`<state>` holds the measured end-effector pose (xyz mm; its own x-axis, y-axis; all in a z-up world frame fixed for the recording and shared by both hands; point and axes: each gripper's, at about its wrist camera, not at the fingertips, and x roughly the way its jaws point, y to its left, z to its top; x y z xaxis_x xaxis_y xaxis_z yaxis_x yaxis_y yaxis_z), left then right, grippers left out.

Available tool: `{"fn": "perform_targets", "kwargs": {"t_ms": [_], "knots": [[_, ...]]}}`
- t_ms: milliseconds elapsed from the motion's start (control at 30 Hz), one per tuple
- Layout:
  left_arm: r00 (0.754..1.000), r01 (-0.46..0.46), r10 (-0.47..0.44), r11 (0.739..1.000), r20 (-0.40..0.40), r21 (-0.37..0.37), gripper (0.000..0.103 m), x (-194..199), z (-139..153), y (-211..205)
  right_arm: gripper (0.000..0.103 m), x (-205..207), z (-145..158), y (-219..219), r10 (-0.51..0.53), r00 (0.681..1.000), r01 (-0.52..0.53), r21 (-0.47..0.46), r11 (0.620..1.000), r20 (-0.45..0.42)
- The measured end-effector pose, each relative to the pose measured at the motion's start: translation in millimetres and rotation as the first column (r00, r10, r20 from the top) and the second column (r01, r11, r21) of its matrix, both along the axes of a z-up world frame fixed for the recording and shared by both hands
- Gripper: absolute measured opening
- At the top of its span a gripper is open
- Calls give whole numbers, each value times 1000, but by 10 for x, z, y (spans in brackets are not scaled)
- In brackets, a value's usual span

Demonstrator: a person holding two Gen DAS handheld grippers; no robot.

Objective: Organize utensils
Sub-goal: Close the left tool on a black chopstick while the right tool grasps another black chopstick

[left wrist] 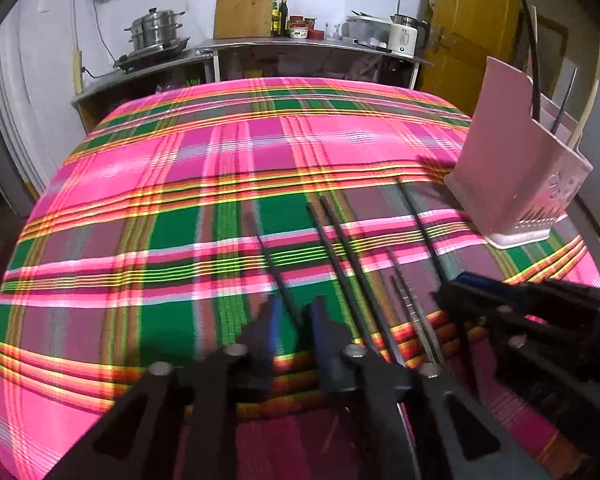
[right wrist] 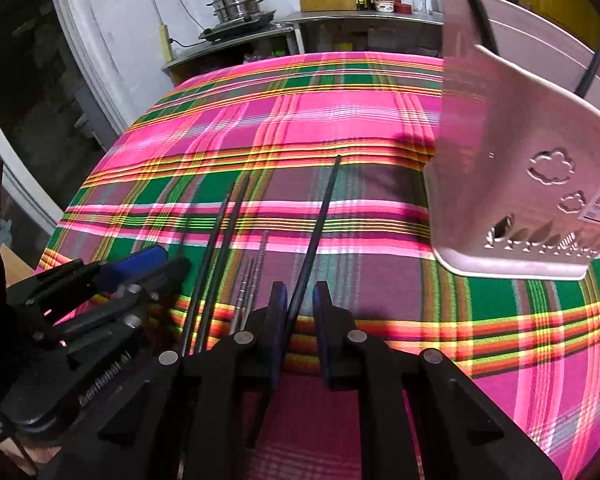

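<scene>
Left gripper (left wrist: 294, 320) low, jaws parted by a narrow gap, blue pads facing inward. Right gripper (right wrist: 300, 304) alongside on its right, also low, jaws slightly apart. Both point forward, bodies nearly touching.

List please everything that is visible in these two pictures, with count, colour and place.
black chopsticks: four, black, lying on the cloth near the front edge; one runs between the right gripper's fingers, one between the left gripper's
metal chopsticks: a pair, silver, lying among the black ones
holder: one, pink, standing on the cloth at the right, some utensils already inside
cloth: one, pink and green plaid, covering the table
steamer pot: one, steel, on the counter behind
cutting board: one, wooden, leaning on the wall
kettle: one, white, on the counter
left gripper: black, blue pads, open
right gripper: black, blue pads, open
</scene>
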<state>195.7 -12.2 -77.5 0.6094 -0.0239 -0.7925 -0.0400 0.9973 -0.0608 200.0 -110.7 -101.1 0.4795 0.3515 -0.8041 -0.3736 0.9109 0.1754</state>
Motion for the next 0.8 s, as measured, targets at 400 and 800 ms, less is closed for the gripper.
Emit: {"fn": "perform_targets", "kwargs": {"t_ms": [400,800], "knots": [[998,-62,60,995,-21,-83,7,-93,5,451,12,48,20,-50,-28,999,28,6,1000,-20],[999,-24,23,999,-28,-26,12,-6,-4,355,10,280,30,125,-44,999,43,-47,998,-13]]}}
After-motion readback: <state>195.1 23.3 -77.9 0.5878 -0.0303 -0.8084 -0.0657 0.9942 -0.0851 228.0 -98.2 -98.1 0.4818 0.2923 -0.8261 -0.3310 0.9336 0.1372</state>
